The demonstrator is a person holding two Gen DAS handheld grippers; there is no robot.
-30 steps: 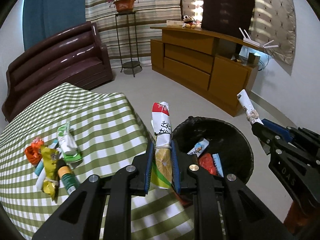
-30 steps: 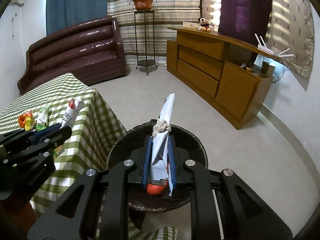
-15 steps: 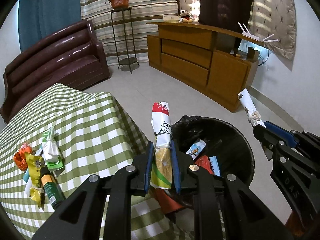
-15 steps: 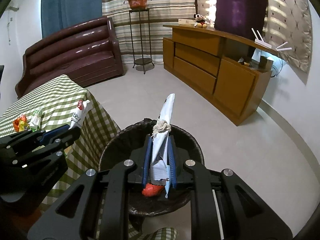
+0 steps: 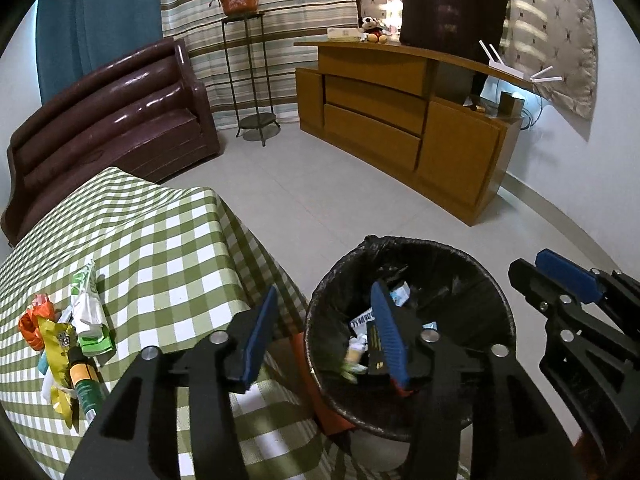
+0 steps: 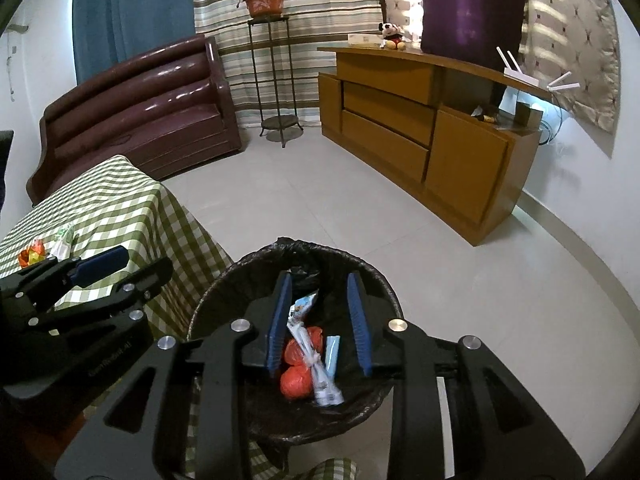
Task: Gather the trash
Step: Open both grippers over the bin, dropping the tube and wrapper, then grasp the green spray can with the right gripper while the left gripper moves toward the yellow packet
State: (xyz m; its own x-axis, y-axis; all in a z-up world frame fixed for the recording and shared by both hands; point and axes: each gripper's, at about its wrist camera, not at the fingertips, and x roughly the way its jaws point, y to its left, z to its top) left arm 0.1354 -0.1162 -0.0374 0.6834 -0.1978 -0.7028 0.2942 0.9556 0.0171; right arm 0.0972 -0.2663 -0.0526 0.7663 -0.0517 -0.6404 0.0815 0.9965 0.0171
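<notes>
Fingers on both grippers are spreading apart over the bin, and nothing is pinched in either pair. The left gripper stands about half wide, with one blue pad over the table's edge and the other over the bin's mouth; the right gripper is narrower and sits squarely above the black liner. Between its pads a knotted white wrapper shows, lying on or dropping toward the orange scraps at the bottom — free of the pads as far as the right wrist view tells. In the left wrist view a small blurred piece looks to be falling inside the bin. To finish this release well, I would let both pairs open fully while holding steady over the mouth, so that no wrapper clings to a pad and gets dragged out over the rim. The left gripper sits near the rim on the table side, so a nudge toward the centre would be safer. More trash waits in a heap on the checked tablecloth — a green and white packet, yellow and orange wrappers, a small bottle — so the task seems well short of done.
</notes>
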